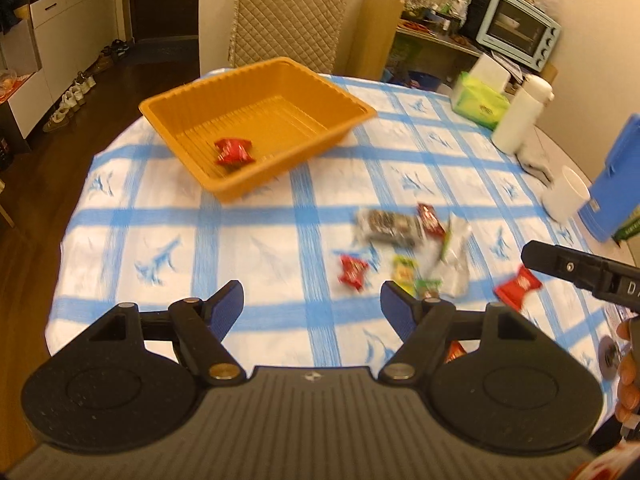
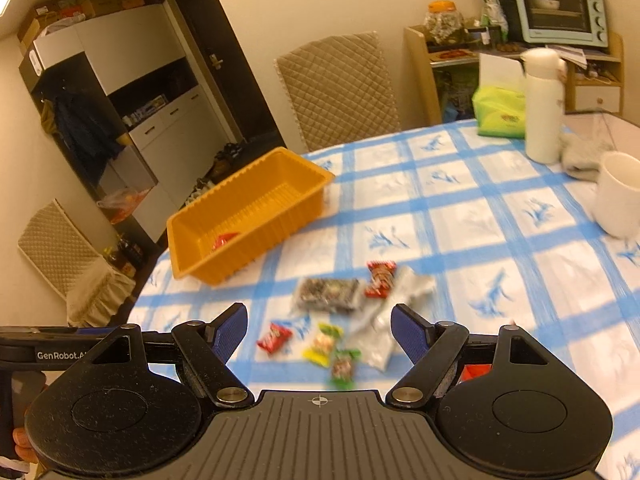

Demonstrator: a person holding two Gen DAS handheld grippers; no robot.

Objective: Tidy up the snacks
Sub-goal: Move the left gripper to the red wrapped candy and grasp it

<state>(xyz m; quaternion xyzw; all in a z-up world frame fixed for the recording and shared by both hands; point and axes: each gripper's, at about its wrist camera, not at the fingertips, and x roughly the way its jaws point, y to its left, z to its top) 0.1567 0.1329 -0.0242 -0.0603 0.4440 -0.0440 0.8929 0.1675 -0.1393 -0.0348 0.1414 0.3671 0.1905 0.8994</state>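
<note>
Left wrist: orange tray (image 1: 256, 92) holds one red candy (image 1: 234, 151); both tools spread, empty.

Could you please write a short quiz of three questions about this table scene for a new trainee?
1. True or false: the orange tray already holds one red snack.
2. Which stands nearest the white bottle? A) green tissue pack B) orange tray C) dark snack bar
3. Fill in: the left claw and the right claw are both ____ and hold nothing.

Key: 1 true; 2 A; 3 open.
</note>
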